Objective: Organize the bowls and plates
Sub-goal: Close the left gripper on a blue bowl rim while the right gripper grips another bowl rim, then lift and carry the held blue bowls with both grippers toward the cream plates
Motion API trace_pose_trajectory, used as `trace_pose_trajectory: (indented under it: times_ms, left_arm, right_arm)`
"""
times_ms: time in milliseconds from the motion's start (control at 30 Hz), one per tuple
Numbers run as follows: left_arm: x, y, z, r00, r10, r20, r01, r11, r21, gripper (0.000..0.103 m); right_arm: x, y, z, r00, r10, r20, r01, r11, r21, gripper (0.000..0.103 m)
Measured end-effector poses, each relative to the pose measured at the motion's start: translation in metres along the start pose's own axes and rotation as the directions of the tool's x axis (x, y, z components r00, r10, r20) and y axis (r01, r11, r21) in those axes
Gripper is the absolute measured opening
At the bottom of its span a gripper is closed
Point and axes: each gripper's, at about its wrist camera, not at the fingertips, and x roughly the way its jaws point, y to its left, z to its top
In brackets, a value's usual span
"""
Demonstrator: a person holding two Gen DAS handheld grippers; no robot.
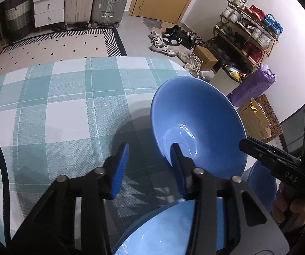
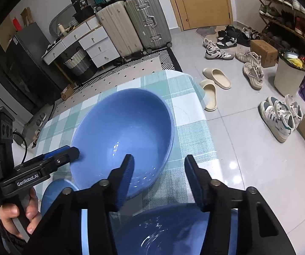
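Large bowl [image 1: 197,119]: I see it glossy blue, empty, tilted, on the checked counter [image 1: 57,106].
Near bowl [image 1: 169,231]: blue, empty, at my edge.
Third bowl [image 2: 54,193]: blue, mostly hidden.

A table with a green and white checked cloth [image 1: 57,106] holds blue bowls. One big blue bowl [image 1: 197,123] sits tilted near the far right corner. Another blue bowl [image 1: 163,233] is nearer.

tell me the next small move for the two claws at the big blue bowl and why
Probably close both claws onto the rim. The left claw and the right claw each straddle the rim of the big blue bowl from opposite sides, one finger inside and one outside, with a gap showing at the pads. Pinching first seems wise before any lift.
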Motion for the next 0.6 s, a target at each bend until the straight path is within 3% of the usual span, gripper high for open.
trace_pose_trajectory:
  times_ms: [233,600]
  left_arm:
    - [0.005,-0.007,0.003,1.0,-0.03,-0.007,0.031,0.999,0.019,0.012]
    - [0.001,-0.018,0.003,1.0,-0.005,0.02,0.003,0.998,0.063,0.012]
  right_arm:
    - [0.004,0.002,-0.001,1.0,-0.001,-0.004,0.001,1.0,-0.003,0.028]
    - [0.005,0.006,-0.001,1.0,-0.016,0.011,0.016,1.0,-0.027,0.023]
